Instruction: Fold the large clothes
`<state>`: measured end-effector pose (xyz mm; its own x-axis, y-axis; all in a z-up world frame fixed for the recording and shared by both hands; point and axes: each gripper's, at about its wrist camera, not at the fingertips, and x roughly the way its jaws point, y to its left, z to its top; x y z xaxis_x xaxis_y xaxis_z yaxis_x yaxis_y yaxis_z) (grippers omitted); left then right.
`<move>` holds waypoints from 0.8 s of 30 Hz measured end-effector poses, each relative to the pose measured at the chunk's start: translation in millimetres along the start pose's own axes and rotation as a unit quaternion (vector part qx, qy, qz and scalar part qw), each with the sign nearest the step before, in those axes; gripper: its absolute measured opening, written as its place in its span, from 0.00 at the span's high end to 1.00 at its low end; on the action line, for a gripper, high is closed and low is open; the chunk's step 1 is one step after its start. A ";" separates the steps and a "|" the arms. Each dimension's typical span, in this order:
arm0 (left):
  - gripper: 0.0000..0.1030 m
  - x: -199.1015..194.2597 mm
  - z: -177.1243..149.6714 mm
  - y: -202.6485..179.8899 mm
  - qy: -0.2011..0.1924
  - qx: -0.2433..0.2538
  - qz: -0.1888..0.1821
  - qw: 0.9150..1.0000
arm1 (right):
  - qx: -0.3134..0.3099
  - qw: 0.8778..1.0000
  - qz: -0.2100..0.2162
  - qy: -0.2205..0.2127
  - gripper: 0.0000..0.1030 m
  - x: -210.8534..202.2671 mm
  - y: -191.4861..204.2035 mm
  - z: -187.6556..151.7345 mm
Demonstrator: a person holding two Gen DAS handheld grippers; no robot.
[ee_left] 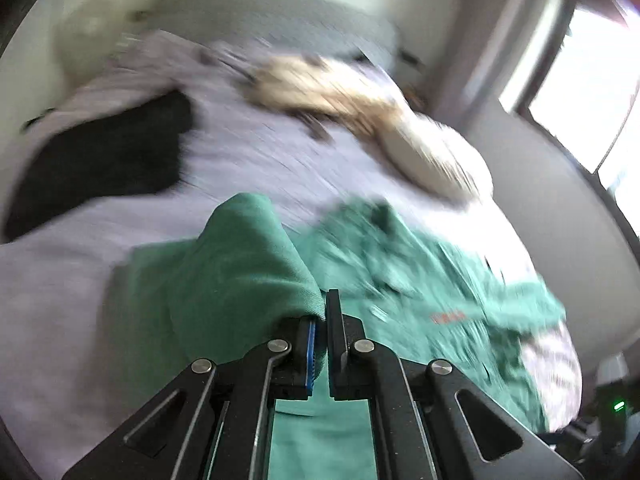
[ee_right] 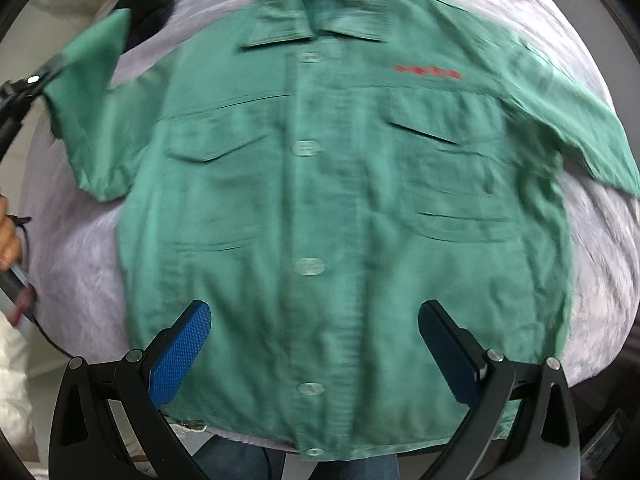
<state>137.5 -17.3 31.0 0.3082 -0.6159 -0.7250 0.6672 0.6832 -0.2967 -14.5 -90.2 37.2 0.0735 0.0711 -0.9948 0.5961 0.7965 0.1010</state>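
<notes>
**On the bed: green shirt, one sleeve lifted**

On the near side of the bed, left gripper (ee_left: 323, 312): jaws pressed together, pinching the hem of a sleeve (ee_left: 248, 264) of the green shirt (ee_right: 320, 208). Sleeve raised off the sheet, cloth draped in a fold from the fingertips. In the right wrist view, same sleeve (ee_right: 92, 92) drawn up and out at the left edge of frame.

Above the shirt's lower front, right gripper (ee_right: 314, 336): jaws spread wide, pointing down, blue pads (ee_right: 182, 356) bare, nothing between them, clear of the cloth.

Shirt: laid flat, front up, buttoned, collar at the far end, hem at the near edge of the bed. Two flapped chest pockets; red lettering (ee_right: 428, 73) above one pocket. Other sleeve flat, spread toward the right.

Underneath: pale lilac sheet (ee_right: 80, 272). Beyond: dark garment (ee_left: 100, 164) on the sheet, tan and cream bundle (ee_left: 360, 116) further back, blurred. Window (ee_left: 580, 92) to the right.
</notes>
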 end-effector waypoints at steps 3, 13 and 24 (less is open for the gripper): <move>0.95 62.6 -28.8 -54.1 0.074 0.055 0.021 0.996 | 0.035 0.999 -0.010 0.001 0.00 0.2 -35.0 -5.5; 0.12 70.7 -91.2 -63.8 0.132 0.104 0.083 0.982 | 0.066 0.997 -0.040 -0.019 0.00 -3.5 -82.6 -6.1; 0.12 -19.9 -129.4 60.3 0.104 -0.029 0.251 0.962 | -0.162 0.976 -0.020 -0.145 0.00 22.7 103.8 101.0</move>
<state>83.8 86.9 -52.8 0.4358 -0.1155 -0.8926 0.4281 0.8990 0.0927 129.8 -66.5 26.8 0.3069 -0.1005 -0.9464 0.3225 0.9466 0.0040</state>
